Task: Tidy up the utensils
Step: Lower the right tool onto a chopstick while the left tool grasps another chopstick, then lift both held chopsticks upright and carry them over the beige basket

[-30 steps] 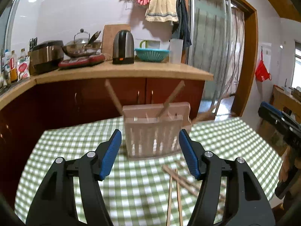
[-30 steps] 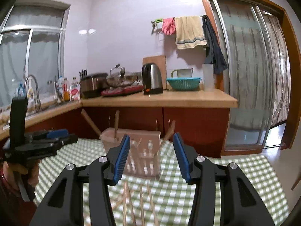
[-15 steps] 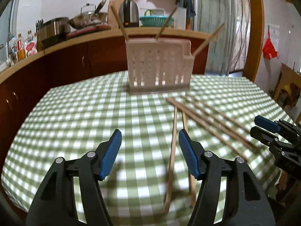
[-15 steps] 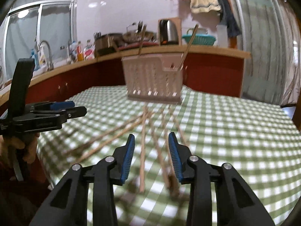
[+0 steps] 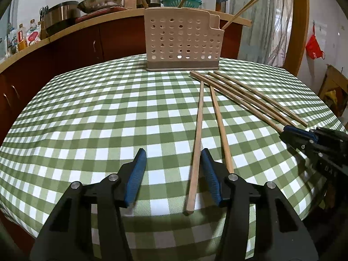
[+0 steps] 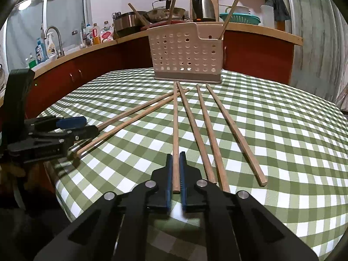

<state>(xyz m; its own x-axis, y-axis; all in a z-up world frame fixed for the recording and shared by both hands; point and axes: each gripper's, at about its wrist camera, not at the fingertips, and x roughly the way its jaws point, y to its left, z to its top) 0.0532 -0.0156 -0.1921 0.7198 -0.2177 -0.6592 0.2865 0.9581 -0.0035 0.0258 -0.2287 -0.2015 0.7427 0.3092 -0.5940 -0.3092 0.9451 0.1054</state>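
Several wooden chopsticks lie on the green checked tablecloth [image 5: 108, 113] in front of a beige perforated utensil holder [image 5: 182, 41] [image 6: 187, 54], which has a few chopsticks standing in it. My left gripper [image 5: 174, 169] is low over the near table edge with its jaws closing. One chopstick [image 5: 196, 152] lies between them beside the right pad, and the left pad is still well clear of it. My right gripper [image 6: 175, 155] is shut on the near end of another chopstick [image 6: 175, 119]. Each gripper also shows in the other's view: the right gripper [image 5: 304, 134] and the left gripper [image 6: 71, 126].
Three loose chopsticks [image 6: 208, 130] lie right of the held one, and two more [image 6: 141, 113] angle off to the left. A kitchen counter [image 5: 87, 24] with pots, a kettle and bottles runs behind the table. The table's near edge drops off just under both grippers.
Both grippers came down and tipped toward the table, close to the chopsticks. The right jaws closed onto a chopstick. The left jaws narrowed around another.
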